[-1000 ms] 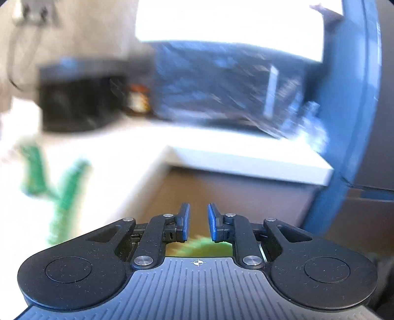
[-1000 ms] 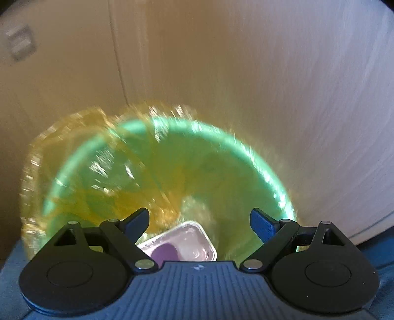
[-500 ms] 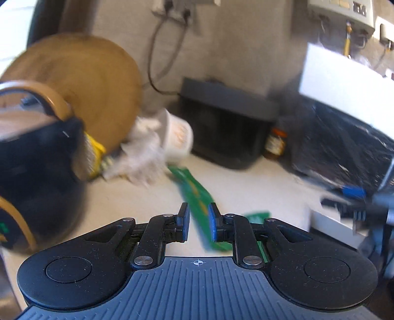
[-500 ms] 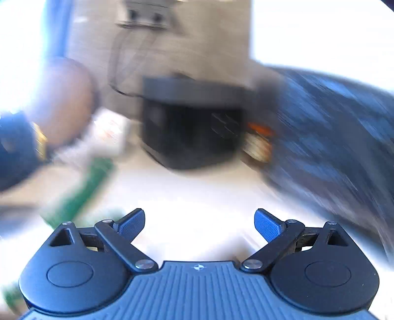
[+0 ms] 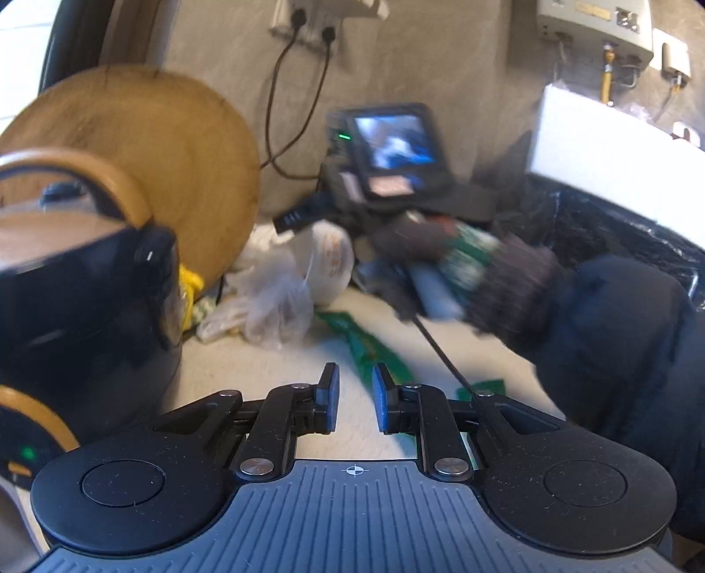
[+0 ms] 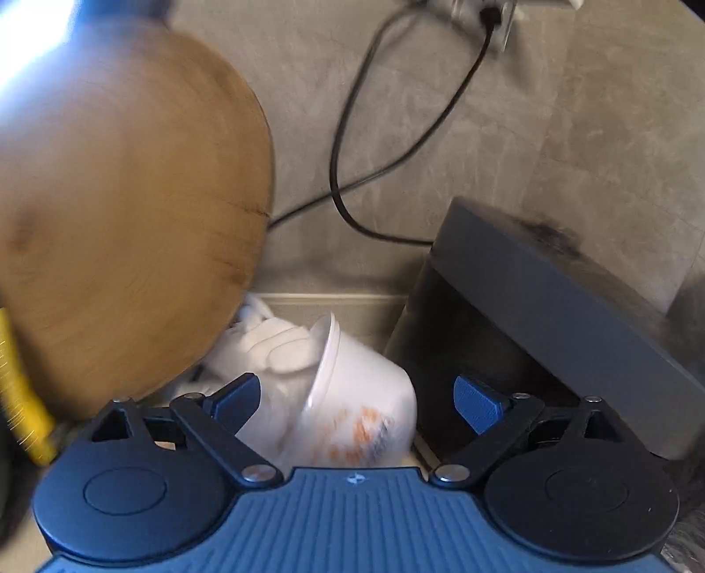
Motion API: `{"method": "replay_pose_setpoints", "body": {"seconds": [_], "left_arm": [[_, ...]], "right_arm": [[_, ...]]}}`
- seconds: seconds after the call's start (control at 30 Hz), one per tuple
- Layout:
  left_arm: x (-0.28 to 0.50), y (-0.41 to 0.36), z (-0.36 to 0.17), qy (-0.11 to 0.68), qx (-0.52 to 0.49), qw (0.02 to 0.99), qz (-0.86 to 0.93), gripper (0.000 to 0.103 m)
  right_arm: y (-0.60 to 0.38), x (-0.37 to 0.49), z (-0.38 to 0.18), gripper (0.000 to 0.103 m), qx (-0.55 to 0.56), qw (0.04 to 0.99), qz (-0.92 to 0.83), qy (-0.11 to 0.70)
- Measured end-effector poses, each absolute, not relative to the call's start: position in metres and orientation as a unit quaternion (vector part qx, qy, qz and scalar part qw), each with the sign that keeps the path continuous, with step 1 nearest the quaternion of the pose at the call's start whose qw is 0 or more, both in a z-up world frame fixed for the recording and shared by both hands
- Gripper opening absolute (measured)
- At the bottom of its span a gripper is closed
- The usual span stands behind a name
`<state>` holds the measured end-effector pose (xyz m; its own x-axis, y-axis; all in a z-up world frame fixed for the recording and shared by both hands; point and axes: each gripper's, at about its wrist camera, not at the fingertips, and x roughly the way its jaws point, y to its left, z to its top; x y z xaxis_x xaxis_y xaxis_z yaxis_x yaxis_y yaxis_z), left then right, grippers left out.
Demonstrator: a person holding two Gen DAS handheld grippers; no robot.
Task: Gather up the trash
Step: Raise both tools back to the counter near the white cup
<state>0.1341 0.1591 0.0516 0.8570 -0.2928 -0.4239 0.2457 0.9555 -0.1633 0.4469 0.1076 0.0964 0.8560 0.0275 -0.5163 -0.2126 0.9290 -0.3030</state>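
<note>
We are holding the left gripper [image 5: 355,399] low over the pale countertop [image 5: 246,374] with its jaws standing narrow and nothing between them; just beyond its fingertips a green wrapper [image 5: 365,348] is lying flat on the counter, stretching away toward the wall. Our right gripper [image 6: 357,396] is spread wide, its jaws closing a little at this moment, and a white paper cup [image 6: 365,410] with orange print is lying on its side between the blue pads without either pad pressing on it. In the left view we are seeing our own gloved right hand [image 5: 498,282] in a dark sleeve reaching in from the right, blurred, above the far end of the wrapper. Left of the cup, crumpled white paper and a clear plastic bag [image 5: 273,299] are bunching against it, with something yellow [image 5: 189,286] beside a dark kettle [image 5: 83,308] at the left edge. Behind the trash a round wooden board [image 6: 123,220] is leaning against the grey wall, a dark grey box [image 6: 551,326] is sitting just right of the cup, and black cables [image 6: 352,145] are running up to a wall socket [image 5: 308,22].
</note>
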Motion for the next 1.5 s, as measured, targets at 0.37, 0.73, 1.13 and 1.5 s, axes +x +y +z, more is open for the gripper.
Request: {"method": "replay_pose_setpoints", "body": {"seconds": [0.37,0.73,1.13,1.5], "left_arm": [[0.158,0.177,0.027,0.259,-0.08,0.952,-0.144,0.019],[0.169,0.145,0.029,0.275,-0.079,0.947,-0.145,0.019],[0.177,0.142,0.056,0.227,-0.068,0.97,-0.059,0.019],[0.158,0.17,0.033,0.274,-0.061,0.957,-0.078,0.019]], "right_arm": [[0.032,0.448,0.076,0.047,-0.096,0.91,0.115,0.387],[-0.064,0.385,0.078,0.009,-0.05,0.894,0.122,0.428],[-0.126,0.34,0.1,0.038,-0.073,0.935,0.045,0.344],[0.037,0.35,0.108,0.051,-0.015,0.876,0.346,0.336]]}}
